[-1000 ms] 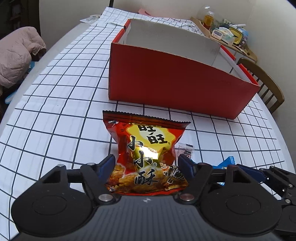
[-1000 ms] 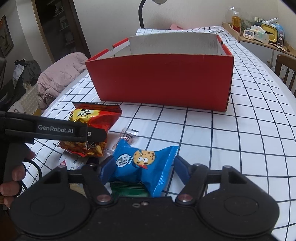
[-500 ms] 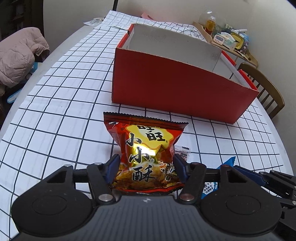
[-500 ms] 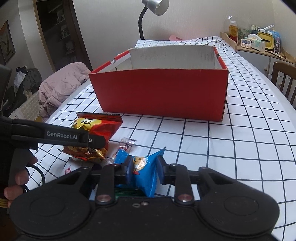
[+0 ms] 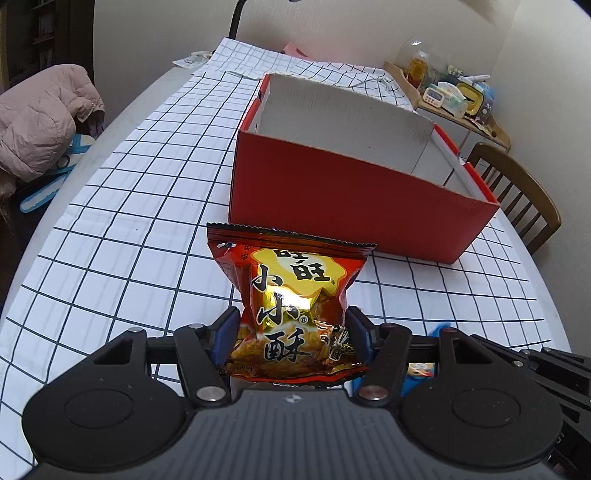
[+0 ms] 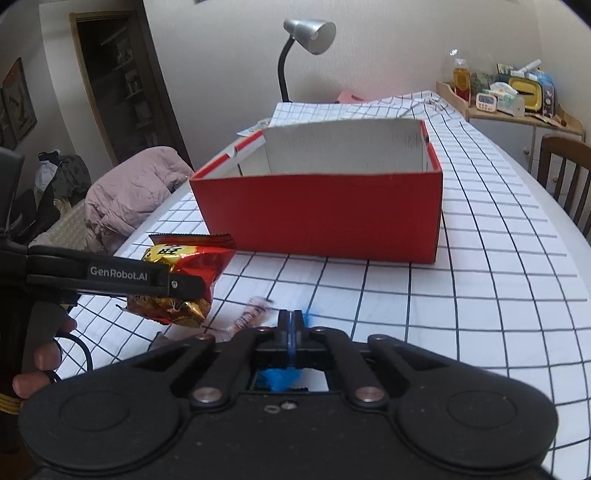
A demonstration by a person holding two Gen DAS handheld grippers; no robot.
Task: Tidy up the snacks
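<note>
A red and gold snack bag (image 5: 295, 291) stands upright between the blue pads of my left gripper (image 5: 293, 328), which is shut on its lower half and holds it clear of the checked tablecloth. From the right wrist view the same bag (image 6: 192, 258) hangs in the left gripper (image 6: 184, 286). My right gripper (image 6: 290, 321) is shut on a blue cookie packet (image 6: 280, 378), squeezed thin between the pads and mostly hidden under the jaws. The open red box (image 5: 351, 195) (image 6: 321, 218) stands just beyond both, its inside white and bare where visible.
A small clear-wrapped candy (image 6: 251, 315) lies on the cloth between the grippers. A desk lamp (image 6: 310, 33) rises behind the box. A pink jacket (image 6: 129, 192) sits left of the table, a wooden chair (image 5: 524, 192) right. A hand (image 6: 40, 354) grips the left tool.
The right jaws closed fully on the blue packet, crushing it thin. The left jaws tightened on the red bag. Both grippers rose a little with their packets.
</note>
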